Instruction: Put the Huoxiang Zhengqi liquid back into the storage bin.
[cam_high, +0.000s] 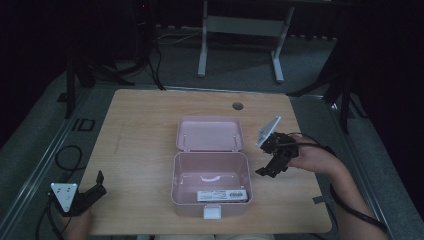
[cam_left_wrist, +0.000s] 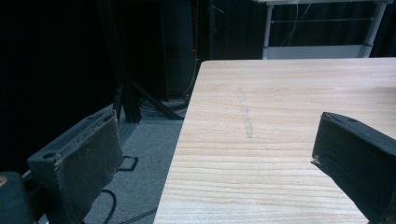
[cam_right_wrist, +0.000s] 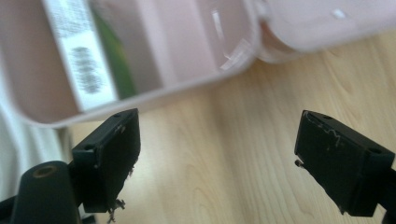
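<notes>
Left gripper (cam_high: 92, 192) parked at the near-left corner of the surface (cam_high: 145, 130), jaws wide, nothing between them — looks idle. Right gripper (cam_high: 267, 167) sits just right of the pink box (cam_high: 210, 200), jaws spread and empty, so probably a release. Box is mid-surface, lid (cam_high: 210, 132) flopped back flat; white labelled pack (cam_high: 221, 194) lies inside along the near wall.
</notes>
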